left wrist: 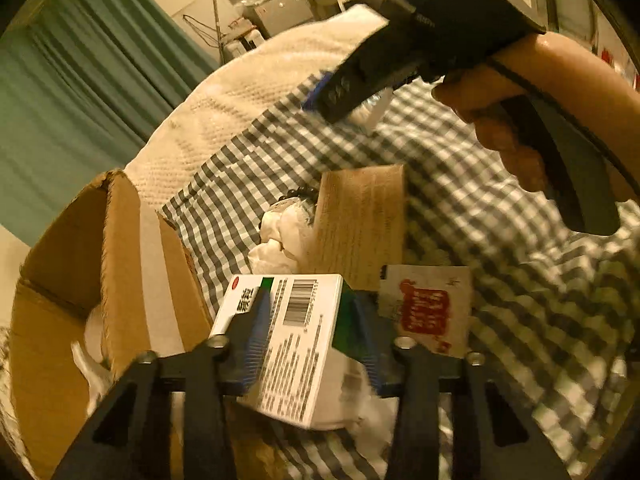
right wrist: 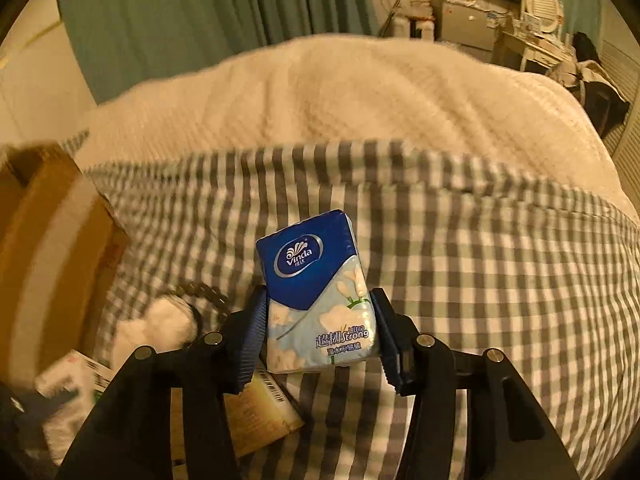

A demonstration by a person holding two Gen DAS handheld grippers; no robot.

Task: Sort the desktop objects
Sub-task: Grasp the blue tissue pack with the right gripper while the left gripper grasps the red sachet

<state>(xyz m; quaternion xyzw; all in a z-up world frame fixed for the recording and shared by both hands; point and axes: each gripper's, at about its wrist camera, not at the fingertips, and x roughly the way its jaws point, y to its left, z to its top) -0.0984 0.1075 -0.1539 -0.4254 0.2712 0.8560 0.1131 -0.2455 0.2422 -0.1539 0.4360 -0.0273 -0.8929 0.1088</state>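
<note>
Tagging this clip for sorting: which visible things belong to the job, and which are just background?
In the job: medicine box, tissue pack, cardboard box, red-printed sachet, bead bracelet, crumpled tissue.

Lying about: checked cloth, cream blanket, green curtain.

Two grippers are counted, the left gripper (left wrist: 308, 320) and the right gripper (right wrist: 320, 328), and one hand (left wrist: 500, 120) is seen. One medicine box (left wrist: 288, 344), one tissue pack (right wrist: 320, 300), one sachet (left wrist: 426, 312), one brown card (left wrist: 360, 232) and one bead bracelet (right wrist: 208, 296) are counted. One open cardboard box (left wrist: 120, 264), one crumpled white tissue (left wrist: 280, 240), one checked sheet (right wrist: 460, 280) and one cream blanket (right wrist: 340, 92) are also counted.
</note>
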